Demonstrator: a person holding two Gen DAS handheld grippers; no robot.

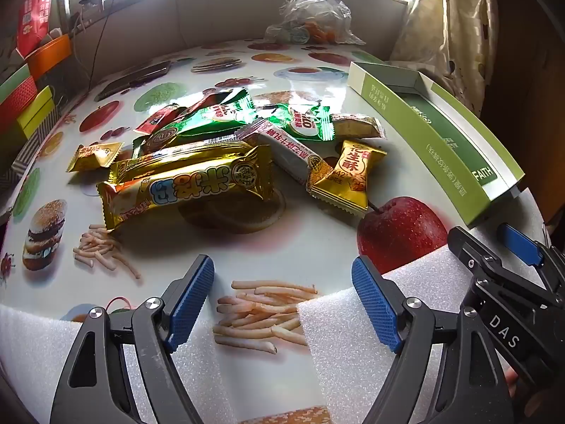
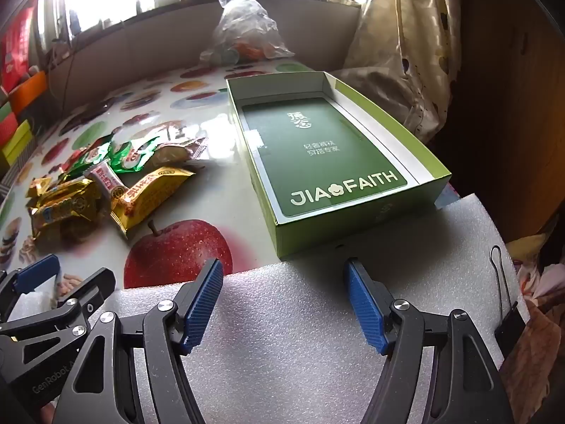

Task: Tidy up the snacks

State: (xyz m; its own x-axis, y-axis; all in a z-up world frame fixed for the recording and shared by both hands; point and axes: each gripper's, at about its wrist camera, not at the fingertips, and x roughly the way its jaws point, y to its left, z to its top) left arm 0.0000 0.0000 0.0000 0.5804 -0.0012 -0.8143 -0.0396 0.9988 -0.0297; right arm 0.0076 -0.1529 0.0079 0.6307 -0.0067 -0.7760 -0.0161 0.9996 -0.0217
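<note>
Jaws of left gripper (image 1: pixel 282 296) and right gripper (image 2: pixel 284 296) gape wide, empty; crinkled foil snack packets (image 1: pixel 226 155) heaped at eleven o'clock of rectangular green cardboard box (image 2: pixel 353 226) on glossy printed surface (image 1: pixel 300 247).

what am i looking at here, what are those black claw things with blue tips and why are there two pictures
Each "claw" is a hand-held gripper that a person carries, one per hand, with a wide-angle camera looking along its two fingers. One picture comes from the left hand-held gripper, the other from the right hand-held gripper. Both stand open and hold nothing. They hover over a table whose cloth is printed with food pictures; the apple and fries are only prints. The real things are a pile of wrapped snacks and, to its right, an empty green box with no lid. A clear plastic bag sits at the far edge.
</note>
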